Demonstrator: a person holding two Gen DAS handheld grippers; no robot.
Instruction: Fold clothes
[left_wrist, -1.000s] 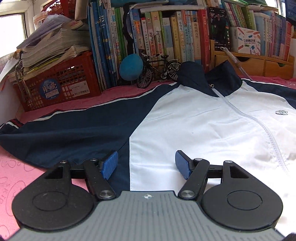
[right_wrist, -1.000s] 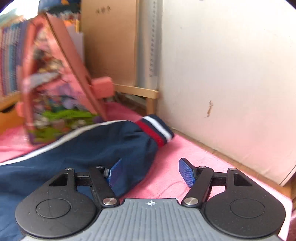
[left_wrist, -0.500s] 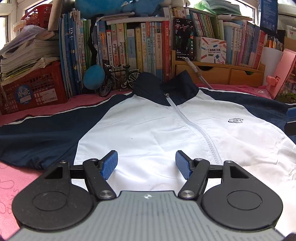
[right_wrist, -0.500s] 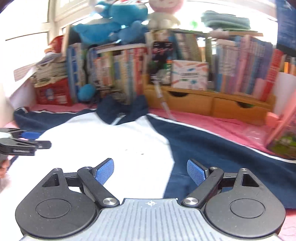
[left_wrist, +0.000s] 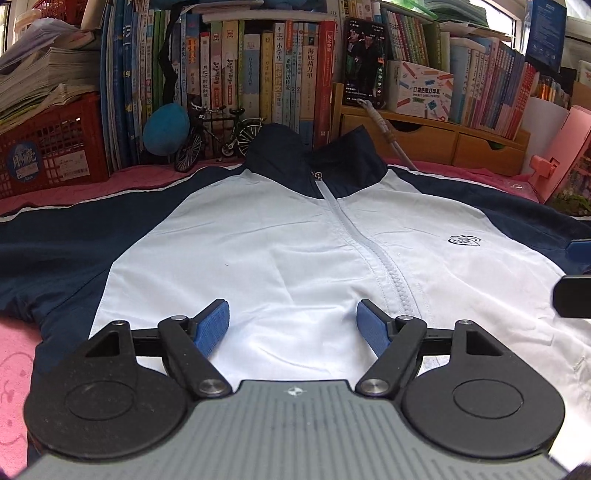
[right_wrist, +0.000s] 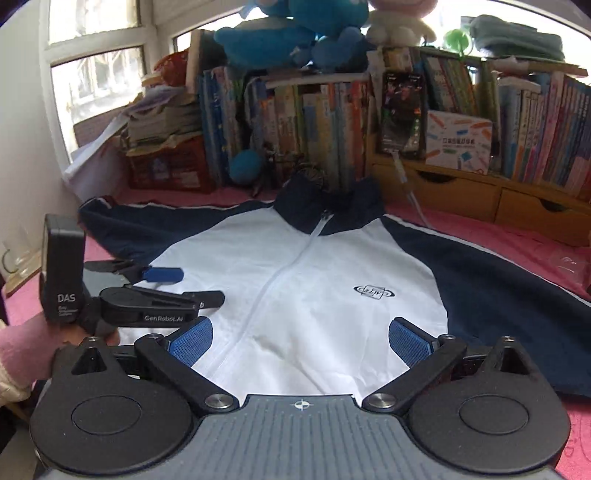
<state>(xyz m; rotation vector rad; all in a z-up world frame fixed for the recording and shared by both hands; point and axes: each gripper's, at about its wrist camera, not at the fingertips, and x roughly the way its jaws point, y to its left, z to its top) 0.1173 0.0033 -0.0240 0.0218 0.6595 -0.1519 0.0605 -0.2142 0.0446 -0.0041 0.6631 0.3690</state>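
Nearest, the left gripper (left_wrist: 291, 325) hangs over the lower white front of the jacket (left_wrist: 280, 258), its jaws spreading wider with only flat cloth below them and nothing pinched. Likewise the right gripper (right_wrist: 301, 341) hovers above the hem, just beside the zipper (right_wrist: 280, 273), its jaws opening to their widest and gripping nothing. In the right wrist view the left gripper shows at the left edge, held by a hand (right_wrist: 79, 332) in a pink sleeve (right_wrist: 22, 354). The jacket lies face up and zipped on the pink desk (left_wrist: 14, 362), both navy sleeves spread out to the sides and a small emblem (left_wrist: 464, 241) on the chest. Farther off, its dark collar (left_wrist: 295, 162) nearly reaches a model bicycle (left_wrist: 218, 136) and a blue ball (left_wrist: 166, 129). Behind these stand a red crate (left_wrist: 48, 147), a row of books (left_wrist: 258, 66) and wooden drawers (left_wrist: 436, 140).
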